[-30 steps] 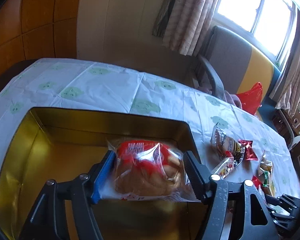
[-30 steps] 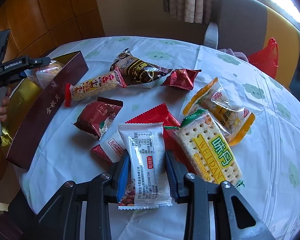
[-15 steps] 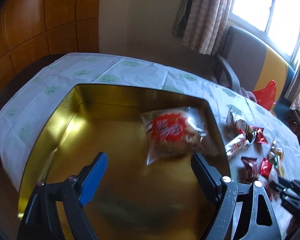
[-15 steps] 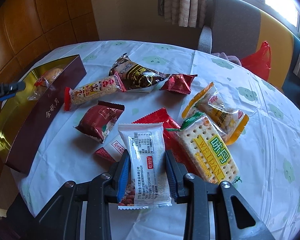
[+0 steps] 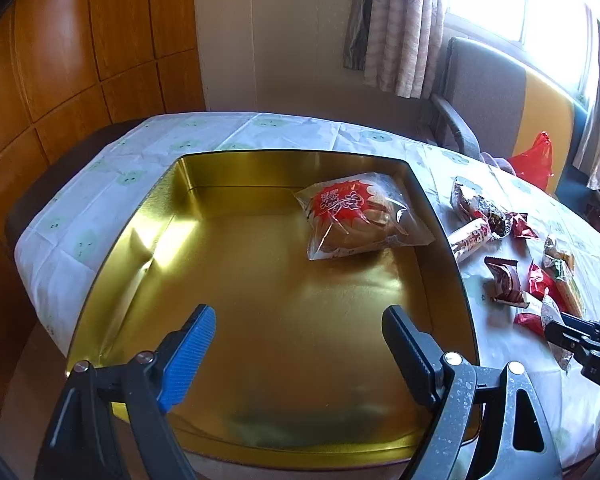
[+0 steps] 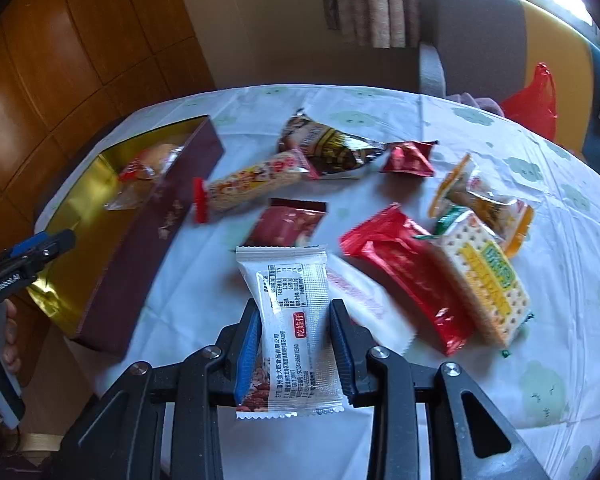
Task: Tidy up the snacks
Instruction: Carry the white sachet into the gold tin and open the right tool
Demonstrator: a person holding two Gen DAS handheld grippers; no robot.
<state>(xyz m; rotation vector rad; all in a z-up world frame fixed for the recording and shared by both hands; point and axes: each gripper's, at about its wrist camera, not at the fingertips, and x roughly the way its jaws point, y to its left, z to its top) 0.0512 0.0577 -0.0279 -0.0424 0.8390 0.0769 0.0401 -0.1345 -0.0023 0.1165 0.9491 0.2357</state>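
One white plastic snack packet point(image 6: 290, 328) pinched lengthwise in right gripper point(image 6: 293, 344); gold-lined tin box point(image 6: 80, 208) lies left; left gripper point(image 5: 298, 346) spread, empty.

Gold interior noted in tin point(image 5: 148, 256), maroon outside; bun wrapper point(image 5: 356, 216) clear with red print; tablecloth point(image 6: 560, 184) white, green-motif patterned.

Bright sun from window point(image 5: 540, 4); shiny glare on gold box point(image 5: 148, 240); edges bent, dark; some snacks blurry.
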